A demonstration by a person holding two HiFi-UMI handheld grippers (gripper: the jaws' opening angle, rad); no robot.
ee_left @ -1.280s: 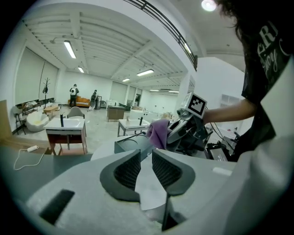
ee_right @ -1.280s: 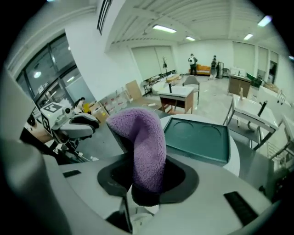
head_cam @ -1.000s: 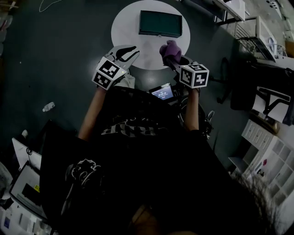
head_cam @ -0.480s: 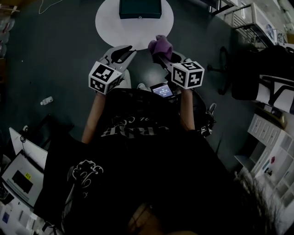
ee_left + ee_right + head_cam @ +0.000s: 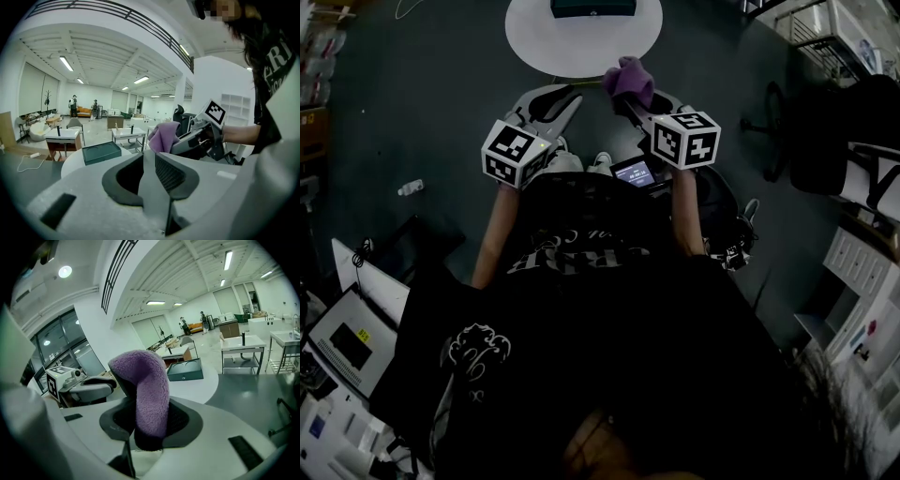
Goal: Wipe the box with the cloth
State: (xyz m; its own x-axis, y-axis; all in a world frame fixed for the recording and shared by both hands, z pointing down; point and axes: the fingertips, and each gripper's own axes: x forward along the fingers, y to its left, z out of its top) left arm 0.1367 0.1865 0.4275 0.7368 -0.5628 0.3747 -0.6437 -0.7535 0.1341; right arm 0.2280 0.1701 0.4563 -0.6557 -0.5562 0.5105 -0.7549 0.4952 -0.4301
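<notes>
The dark green box (image 5: 592, 7) lies on the round white table (image 5: 581, 52), cut by the top edge of the head view. Both grippers hang over the dark floor, short of the table's near rim. My right gripper (image 5: 623, 92) is shut on a purple cloth (image 5: 628, 79), which bulges out above its jaws (image 5: 146, 390). My left gripper (image 5: 561, 101) is shut, its jaws together with nothing between them (image 5: 149, 161). In the left gripper view the box (image 5: 101, 153) lies ahead and to the left. In the right gripper view the box (image 5: 185, 370) lies ahead on the table (image 5: 201, 385).
A black office chair (image 5: 820, 141) and white shelving (image 5: 862, 281) stand at the right. A laptop (image 5: 347, 347) is at the lower left. A small lit screen (image 5: 636, 172) sits at the person's waist. White desks (image 5: 63, 136) and distant people stand behind the table.
The table and box have slid to the top edge of the head view. Both grippers, earlier over the table's near rim, are now back over the floor. The cloth stays gripped.
</notes>
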